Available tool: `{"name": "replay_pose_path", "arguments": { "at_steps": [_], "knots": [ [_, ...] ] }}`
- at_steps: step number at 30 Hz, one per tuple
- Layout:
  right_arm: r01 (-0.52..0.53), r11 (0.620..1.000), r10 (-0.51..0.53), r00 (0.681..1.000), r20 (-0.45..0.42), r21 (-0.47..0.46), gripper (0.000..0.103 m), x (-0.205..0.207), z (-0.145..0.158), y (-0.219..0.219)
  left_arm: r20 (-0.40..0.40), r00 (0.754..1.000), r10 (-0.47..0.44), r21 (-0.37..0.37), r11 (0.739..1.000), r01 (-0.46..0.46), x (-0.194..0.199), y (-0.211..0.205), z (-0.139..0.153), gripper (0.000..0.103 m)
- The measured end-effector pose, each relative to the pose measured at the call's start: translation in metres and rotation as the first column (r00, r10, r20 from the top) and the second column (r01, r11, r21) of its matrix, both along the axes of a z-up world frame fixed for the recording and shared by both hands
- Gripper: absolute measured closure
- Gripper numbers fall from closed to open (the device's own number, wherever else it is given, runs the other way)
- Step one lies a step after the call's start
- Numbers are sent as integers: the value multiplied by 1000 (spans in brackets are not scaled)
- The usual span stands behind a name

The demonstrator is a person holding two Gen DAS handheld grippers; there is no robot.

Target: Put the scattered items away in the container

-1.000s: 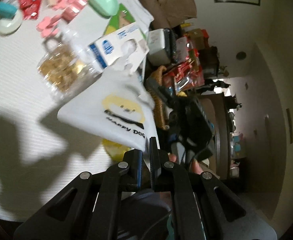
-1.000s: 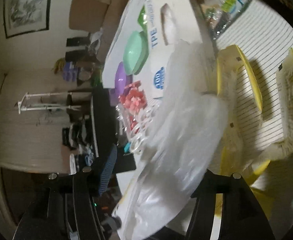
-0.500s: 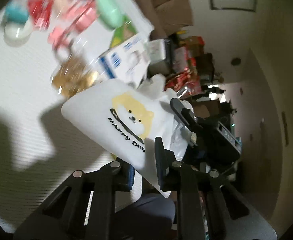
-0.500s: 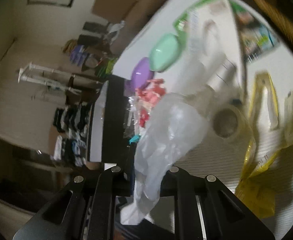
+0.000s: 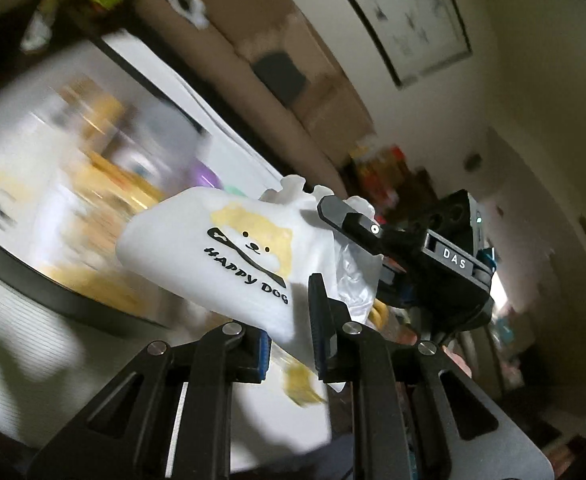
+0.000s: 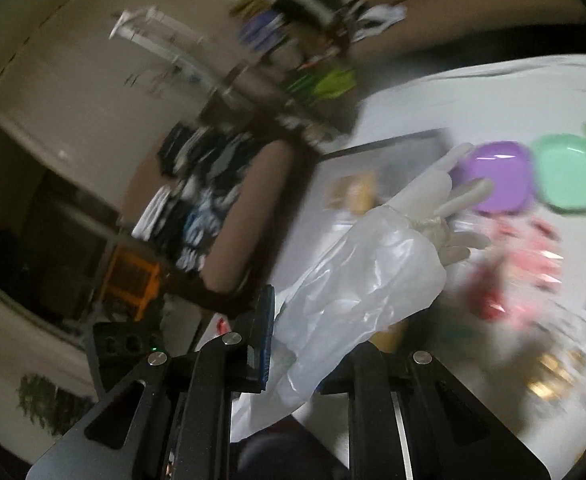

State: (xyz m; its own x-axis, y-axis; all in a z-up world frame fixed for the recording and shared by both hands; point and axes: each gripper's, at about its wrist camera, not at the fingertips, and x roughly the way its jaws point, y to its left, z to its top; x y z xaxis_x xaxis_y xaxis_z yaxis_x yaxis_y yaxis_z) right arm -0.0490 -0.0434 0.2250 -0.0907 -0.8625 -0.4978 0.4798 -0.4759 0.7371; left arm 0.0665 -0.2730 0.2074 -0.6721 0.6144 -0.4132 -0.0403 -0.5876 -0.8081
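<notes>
A white plastic bag (image 5: 229, 248) printed with a yellow dog and "HAPPY DOG" hangs in the air between both grippers. My left gripper (image 5: 289, 344) is shut on its lower edge. My right gripper (image 6: 305, 344) is shut on the clear, crumpled side of the same bag (image 6: 357, 280), and its black body also shows in the left wrist view (image 5: 433, 256) at the bag's right. Below, blurred, lies a black-rimmed tray (image 5: 53, 296) with yellow and white items on the white table.
In the right wrist view a purple dish (image 6: 497, 176), a mint green dish (image 6: 565, 176), red and pink packets (image 6: 513, 272) and gold pieces (image 6: 553, 376) lie blurred on the table. A beige sofa (image 5: 277, 72) stands behind the table.
Both grippers have lifted and swung the bag across the table, so the views now face the tray and the room. The bag has stayed gripped on both sides.
</notes>
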Motion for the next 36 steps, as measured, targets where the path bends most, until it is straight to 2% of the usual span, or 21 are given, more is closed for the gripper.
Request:
{"name": "replay_pose_path", "arguments": {
  "at_steps": [3,7,9,12,15,17,21,24,25,27,28,33,35,36],
  "knots": [
    [-91,996,91,996,8,11,89,-12,-14,-80,20,994,109,-64,992,-108,2,-62,-4,88],
    [-185,980,184,983,23,76,88,-28,-52,-169,59,979,194,-134,974,-185,-5,-113,-23,88],
    [-221,970,219,975,32,103,88,-38,-72,-203,82,973,217,-158,966,-202,-14,-127,-38,88],
    [-242,963,241,970,25,117,88,-48,-87,-225,96,969,227,-174,962,-208,-31,-136,-57,89],
    [-241,967,242,970,-6,81,88,-53,-89,-229,72,973,220,-166,964,-206,-39,-135,-59,89],
    [-236,968,240,970,-39,80,88,-53,-94,-219,66,975,212,-205,959,-195,-37,-133,-59,89],
    [-250,928,230,968,103,278,88,-66,-153,-224,198,962,189,-294,947,-126,-53,-118,-89,89],
    [-226,922,202,973,108,314,88,-68,-168,-223,249,951,184,-293,950,-107,-53,-110,-103,84],
    [-222,921,200,975,100,320,88,-67,-167,-224,248,950,187,-296,949,-109,-50,-108,-101,81],
    [-223,911,202,975,95,347,87,-66,-167,-226,256,949,183,-283,953,-108,-45,-106,-96,61],
    [-223,904,200,975,101,363,87,-66,-169,-227,259,948,186,-286,952,-109,-43,-106,-92,57],
    [-230,896,211,973,91,380,83,-62,-173,-228,205,951,231,-267,948,-173,-26,-127,-64,53],
    [-252,863,224,968,116,439,80,-57,-178,-230,189,949,251,-268,943,-196,-20,-136,-54,52],
    [-242,841,218,970,107,483,72,-55,-178,-229,184,949,257,-271,941,-203,-18,-139,-50,52]
  ]
}}
